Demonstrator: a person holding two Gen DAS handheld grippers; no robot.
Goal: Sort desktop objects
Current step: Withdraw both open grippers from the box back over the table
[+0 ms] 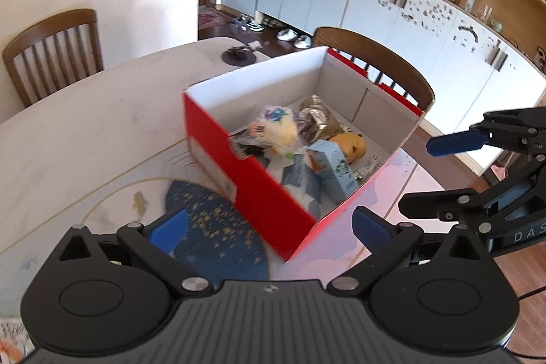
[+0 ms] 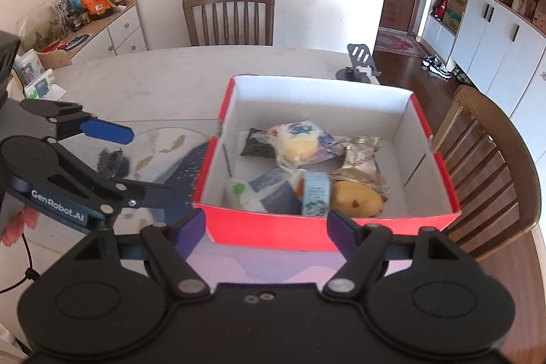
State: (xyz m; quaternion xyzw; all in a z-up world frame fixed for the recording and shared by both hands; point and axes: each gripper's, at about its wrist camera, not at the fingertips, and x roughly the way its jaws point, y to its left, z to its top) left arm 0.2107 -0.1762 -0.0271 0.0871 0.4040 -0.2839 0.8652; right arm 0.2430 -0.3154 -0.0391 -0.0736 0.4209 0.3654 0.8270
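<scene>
A red cardboard box (image 1: 259, 190) with a white inside stands on the table; it also shows in the right wrist view (image 2: 273, 227). It holds a light blue carton (image 2: 315, 193), a yellow plush toy (image 2: 355, 202), a bagged yellow toy (image 2: 297, 145), a silver foil packet (image 2: 358, 159) and dark packets. My left gripper (image 1: 269, 227) is open and empty, just in front of the box's near corner. My right gripper (image 2: 266, 227) is open and empty, at the box's near wall. Each gripper shows in the other's view, the right (image 1: 426, 176) and the left (image 2: 153, 162), both open.
The box sits on a pink and blue mat (image 2: 266, 268) on a pale table (image 2: 153, 81). Wooden chairs (image 2: 228, 16) stand at the far side and right (image 2: 494, 166). A phone stand (image 2: 358, 63) is behind the box. Cabinets line the right wall.
</scene>
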